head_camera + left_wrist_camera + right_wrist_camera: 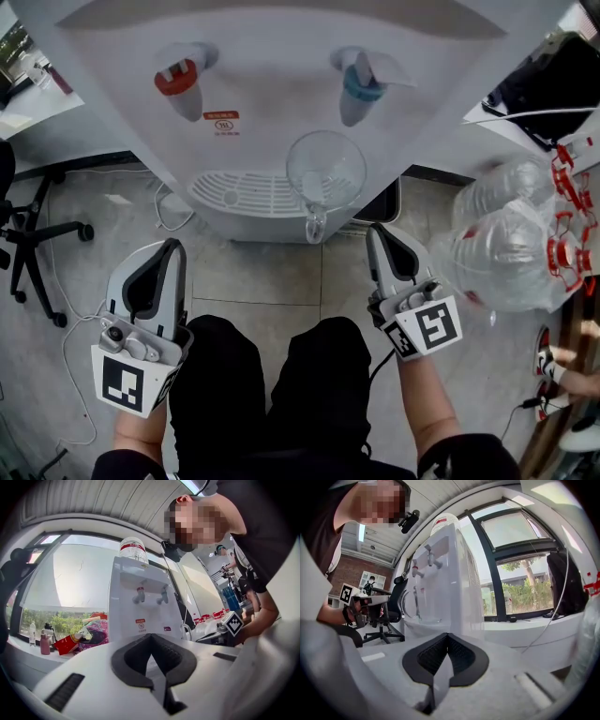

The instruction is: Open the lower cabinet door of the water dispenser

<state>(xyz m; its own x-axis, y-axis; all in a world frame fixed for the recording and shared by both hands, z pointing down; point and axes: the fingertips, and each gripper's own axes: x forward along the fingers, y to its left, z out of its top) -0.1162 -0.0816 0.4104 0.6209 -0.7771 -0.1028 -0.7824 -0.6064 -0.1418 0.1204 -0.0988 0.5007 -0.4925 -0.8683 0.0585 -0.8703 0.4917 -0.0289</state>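
The white water dispenser (281, 84) stands right in front of me, with a red tap (178, 80) and a blue tap (359, 86). A clear glass cup (323, 173) sits on its drip tray (239, 192). The lower cabinet door is hidden under the tray's overhang and shows in no view. My left gripper (172, 246) is held low over the floor, left of the tray, jaws shut and empty. My right gripper (378, 230) is low on the right, just below the cup, also shut on nothing. The dispenser (140, 611) fills the left gripper view; the right gripper view shows the dispenser (445, 573) from its side.
Large clear water bottles with red caps (506, 244) are stacked at the right. An office chair (28, 234) stands at the left and cables (70, 347) lie on the tiled floor. My knees in black trousers (272, 394) are between the grippers. Another person's shoe (548, 361) is at the far right.
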